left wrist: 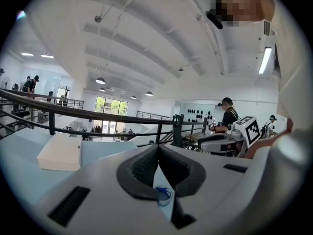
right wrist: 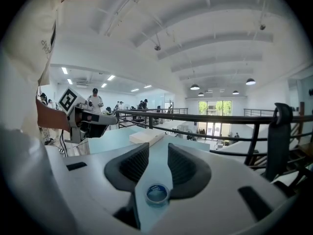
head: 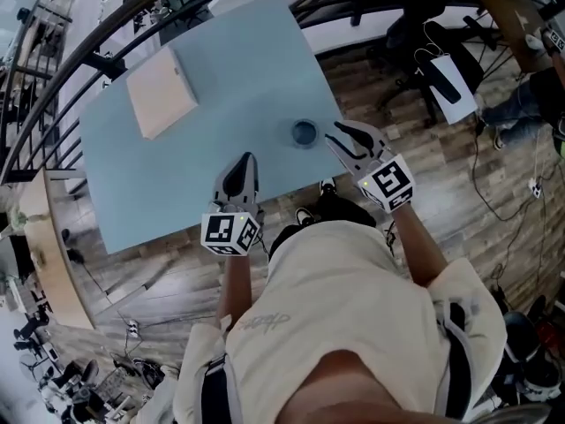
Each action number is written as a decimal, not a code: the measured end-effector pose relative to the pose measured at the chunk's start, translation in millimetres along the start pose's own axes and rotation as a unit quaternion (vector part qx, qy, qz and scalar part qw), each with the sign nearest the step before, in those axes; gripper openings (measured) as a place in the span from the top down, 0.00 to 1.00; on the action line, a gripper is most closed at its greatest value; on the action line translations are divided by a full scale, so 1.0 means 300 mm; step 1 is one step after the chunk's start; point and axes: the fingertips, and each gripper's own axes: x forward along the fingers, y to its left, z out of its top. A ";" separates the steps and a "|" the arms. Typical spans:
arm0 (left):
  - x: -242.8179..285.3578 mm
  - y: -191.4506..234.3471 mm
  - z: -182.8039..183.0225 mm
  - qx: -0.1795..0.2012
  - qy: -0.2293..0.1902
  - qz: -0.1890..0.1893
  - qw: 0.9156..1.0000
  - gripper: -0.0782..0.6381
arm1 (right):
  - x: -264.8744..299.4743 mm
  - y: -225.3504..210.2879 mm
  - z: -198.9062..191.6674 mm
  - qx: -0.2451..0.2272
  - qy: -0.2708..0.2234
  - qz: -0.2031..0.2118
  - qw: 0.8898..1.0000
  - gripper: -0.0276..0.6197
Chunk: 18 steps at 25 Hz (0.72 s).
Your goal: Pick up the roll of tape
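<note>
The roll of tape, blue with a dark middle, lies flat on the light blue table near its right front corner. My right gripper hovers just right of the roll, its jaws a little apart and nothing between them. In the right gripper view the roll of tape shows low in the gap of the right gripper. My left gripper is left of the roll above the front edge, jaws touching. In the left gripper view the left gripper is shut, with the tape beyond.
A flat pale box lies on the far left part of the table. A dark metal railing curves round the table's far side. Office chairs and cables stand on the wooden floor at right. People work at distant benches.
</note>
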 end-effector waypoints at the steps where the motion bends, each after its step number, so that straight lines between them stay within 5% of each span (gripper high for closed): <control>1: 0.023 0.002 0.014 0.005 -0.002 0.002 1.000 0.87 | 0.016 -0.025 -0.006 -0.003 0.001 0.005 1.000 0.77; 8: 0.146 0.021 0.054 0.009 -0.012 0.026 1.000 0.86 | 0.107 -0.137 0.009 0.000 -0.011 0.041 0.999 0.77; 18: 0.174 0.074 0.011 -0.009 0.004 0.063 0.998 0.87 | 0.210 -0.131 -0.084 -0.009 0.034 0.095 0.995 0.77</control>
